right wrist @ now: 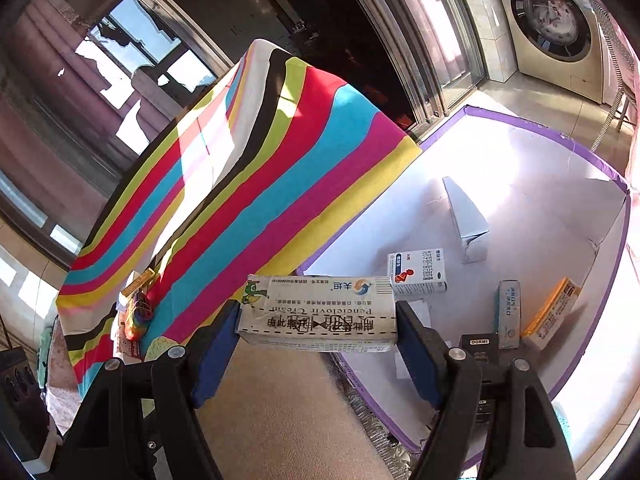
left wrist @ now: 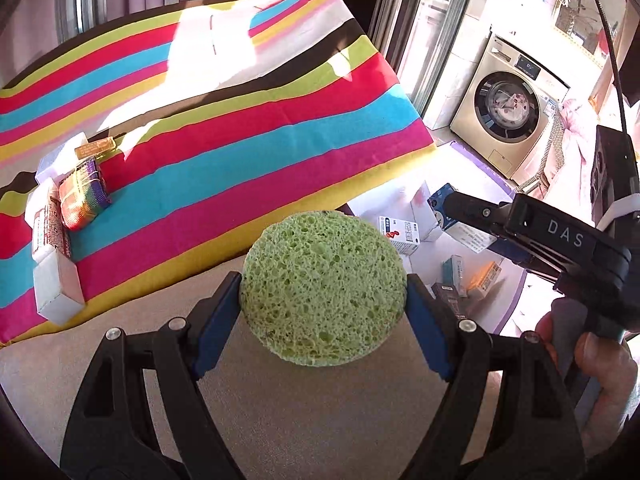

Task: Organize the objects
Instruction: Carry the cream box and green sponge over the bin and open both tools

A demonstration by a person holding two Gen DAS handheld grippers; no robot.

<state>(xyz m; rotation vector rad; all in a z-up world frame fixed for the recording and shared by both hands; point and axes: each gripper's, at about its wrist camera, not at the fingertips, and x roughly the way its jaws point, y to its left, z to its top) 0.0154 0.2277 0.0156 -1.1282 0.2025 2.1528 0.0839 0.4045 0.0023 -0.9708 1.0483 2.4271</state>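
A round, porous green sponge (left wrist: 323, 289) sits centre frame, pinched at its sides. A worn white cream box (right wrist: 318, 314) lies level, lower centre, clamped end to end, print upside down.

Two fisheye views, each mounted on a handheld gripper and looking forward and steeply down along its own two fingers. Left wrist view: close behind the left gripper (left wrist: 323, 292), facing across the striped cloth (left wrist: 224, 136) toward its far edge and the window, with the white bin (left wrist: 516, 308) at right. Right wrist view: close behind the right gripper (right wrist: 316, 334), rolled so that the cloth runs diagonally, facing the bin's near corner. Shared by both: the cloth's near-right edge, the bin with its small boxes, the washing machine (right wrist: 556, 24) beyond.
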